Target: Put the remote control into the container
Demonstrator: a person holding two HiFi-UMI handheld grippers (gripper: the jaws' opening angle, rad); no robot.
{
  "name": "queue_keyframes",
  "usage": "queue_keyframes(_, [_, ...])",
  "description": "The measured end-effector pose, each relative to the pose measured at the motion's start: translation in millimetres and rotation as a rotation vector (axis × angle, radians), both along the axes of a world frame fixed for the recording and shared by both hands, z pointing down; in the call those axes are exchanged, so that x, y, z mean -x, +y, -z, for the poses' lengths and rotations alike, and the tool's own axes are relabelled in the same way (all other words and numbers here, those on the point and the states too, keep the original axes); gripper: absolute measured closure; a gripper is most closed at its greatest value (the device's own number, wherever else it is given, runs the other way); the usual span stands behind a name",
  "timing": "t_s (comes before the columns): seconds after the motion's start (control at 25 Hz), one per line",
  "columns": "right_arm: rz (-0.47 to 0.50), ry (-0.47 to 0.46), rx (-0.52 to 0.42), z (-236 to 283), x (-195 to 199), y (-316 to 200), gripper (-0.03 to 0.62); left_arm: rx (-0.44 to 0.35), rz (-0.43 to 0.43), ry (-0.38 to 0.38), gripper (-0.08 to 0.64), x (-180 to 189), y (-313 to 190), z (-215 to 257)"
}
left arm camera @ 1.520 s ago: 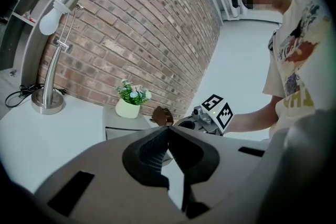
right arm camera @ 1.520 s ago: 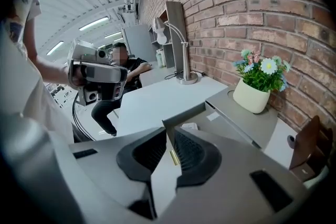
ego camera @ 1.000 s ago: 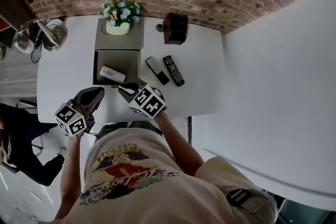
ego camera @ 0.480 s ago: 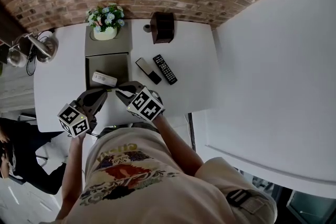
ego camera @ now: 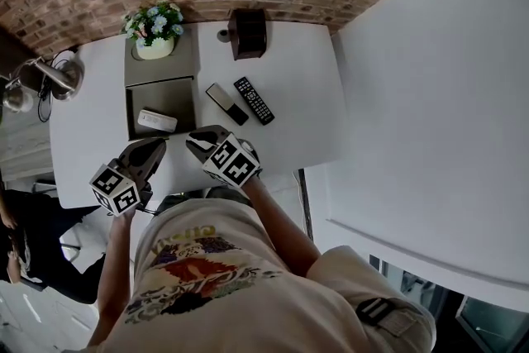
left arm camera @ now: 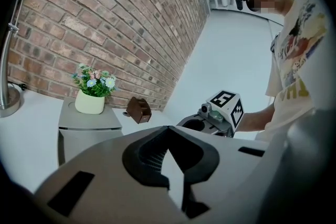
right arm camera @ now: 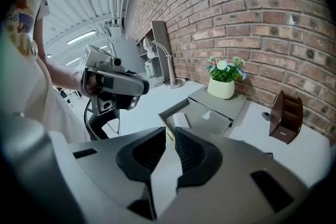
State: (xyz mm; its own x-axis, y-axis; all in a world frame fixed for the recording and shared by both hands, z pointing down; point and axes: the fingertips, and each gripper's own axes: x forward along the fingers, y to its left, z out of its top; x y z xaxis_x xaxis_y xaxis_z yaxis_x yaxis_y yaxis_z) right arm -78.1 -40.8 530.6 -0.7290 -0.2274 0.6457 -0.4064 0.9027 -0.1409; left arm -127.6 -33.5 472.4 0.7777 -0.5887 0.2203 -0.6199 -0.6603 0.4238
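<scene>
The container is a grey open box on the white table; a white remote lies inside it. A black remote rests on the table right of the box, beside a dark slim device. My left gripper hovers by the table's near edge, below the box, its jaws shut on nothing. My right gripper hangs just right of it, short of the black remote, with a narrow empty gap between its jaws. The right gripper view shows the container and the white remote.
A flower pot sits on the container's back part. A brown holder stands at the table's back, against the brick wall. A desk lamp is at the far left. A white wall lies to the right.
Both grippers have shifted right along the table's near edge, relative to the container. Their jaws look the same as before.
</scene>
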Motion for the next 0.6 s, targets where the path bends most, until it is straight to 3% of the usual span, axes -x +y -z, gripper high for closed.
queue_keyframes(0.6, [-0.090,-0.012,0.034,-10.8,-60.5,-8.5,0.534,0.016,-0.067,-0.017,0.555,-57.7,-12.1,-7.3])
